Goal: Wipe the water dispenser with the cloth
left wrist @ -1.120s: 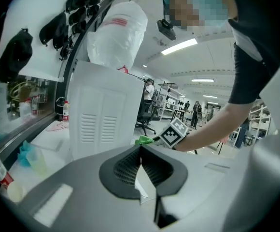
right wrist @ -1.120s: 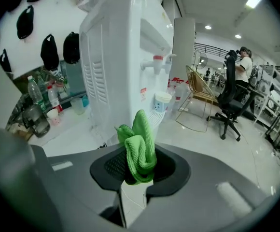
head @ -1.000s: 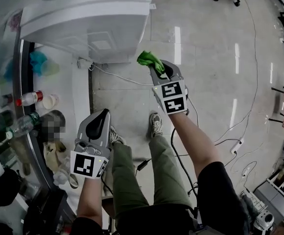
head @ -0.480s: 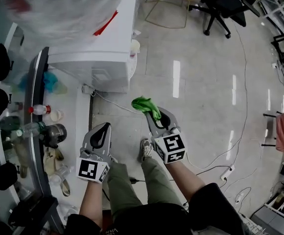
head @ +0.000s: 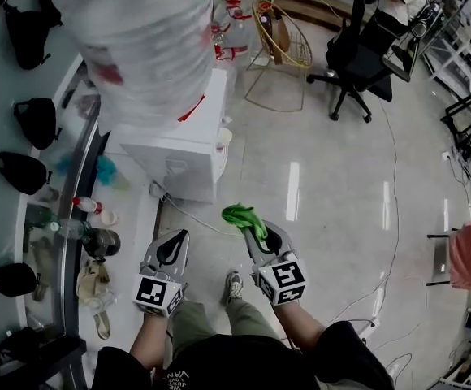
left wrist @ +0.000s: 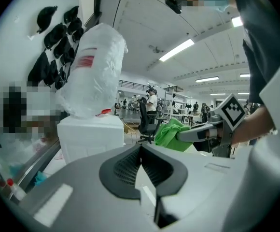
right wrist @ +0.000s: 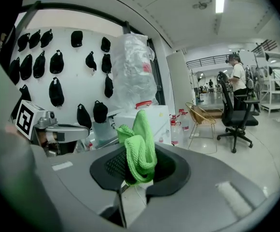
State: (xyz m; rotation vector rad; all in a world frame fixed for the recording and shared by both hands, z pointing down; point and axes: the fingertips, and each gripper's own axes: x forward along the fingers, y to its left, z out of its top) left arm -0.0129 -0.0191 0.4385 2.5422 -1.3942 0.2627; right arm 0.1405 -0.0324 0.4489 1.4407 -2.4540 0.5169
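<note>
A large open-plan office or lab hall: black swivel chair (head: 359, 55), metal racks (right wrist: 275, 94), ceiling strip lights (left wrist: 176, 50), polished tile floor (head: 317, 177), water dispenser (head: 179, 149).

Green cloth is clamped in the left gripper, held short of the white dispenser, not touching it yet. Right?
Wrong gripper: the green cloth is clamped in the right gripper, as the right gripper view shows. It is held short of the white dispenser, not touching it.

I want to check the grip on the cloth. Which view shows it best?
Right gripper view: the cloth sits large and centred, pinched by the right gripper. The head view shows the cloth small at the gripper's tip; the left gripper view shows it from the side.
</note>
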